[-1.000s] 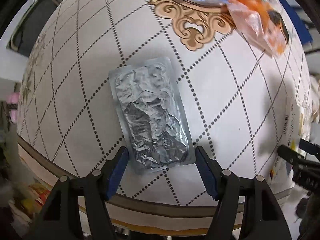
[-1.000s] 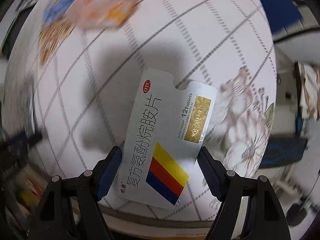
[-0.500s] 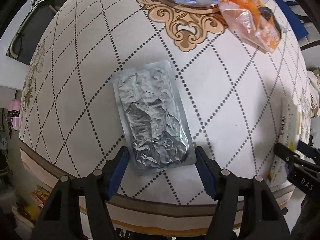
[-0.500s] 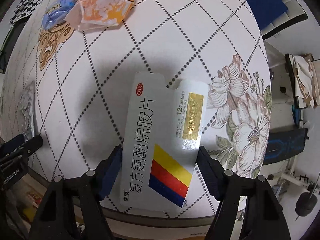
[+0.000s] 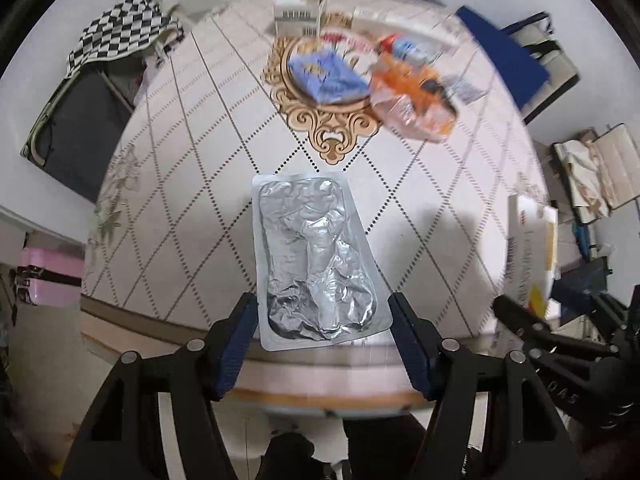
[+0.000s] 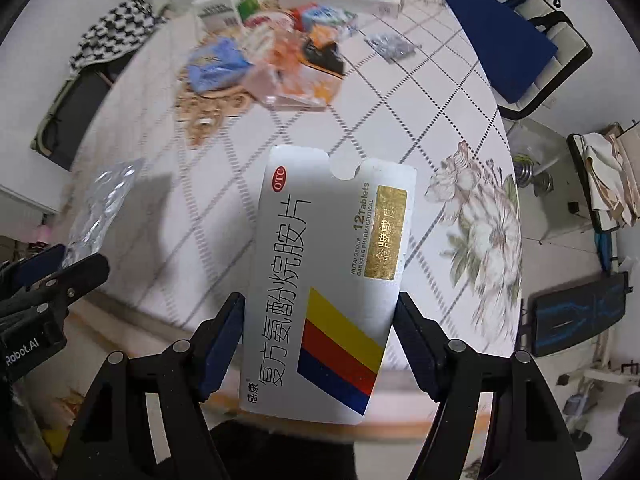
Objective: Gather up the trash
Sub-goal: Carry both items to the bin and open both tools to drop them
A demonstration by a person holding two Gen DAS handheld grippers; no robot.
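Left wrist view shows my left jaws (image 5: 323, 322) clamping the foil blister pack (image 5: 316, 260) above the bench (image 5: 192, 184), edgewise for carrying, while my right jaws (image 6: 320, 336) clamp the medicine box (image 6: 328, 280), remaining trash (image 5: 412, 104) at one o'clock.

1. A lived-in home room: round table (image 5: 192, 208) with a flower-and-diamond patterned cloth.
2. Far side: checkered fabric (image 5: 120, 32) draped on a folding chair.
3. Left: pink storage box (image 5: 48, 276); right: cluttered bags (image 6: 604, 176).

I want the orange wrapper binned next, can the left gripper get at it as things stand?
Probably not yet: the left gripper already has the foil blister pack between its jaws. The orange wrapper itself lies uncovered farther across the table.
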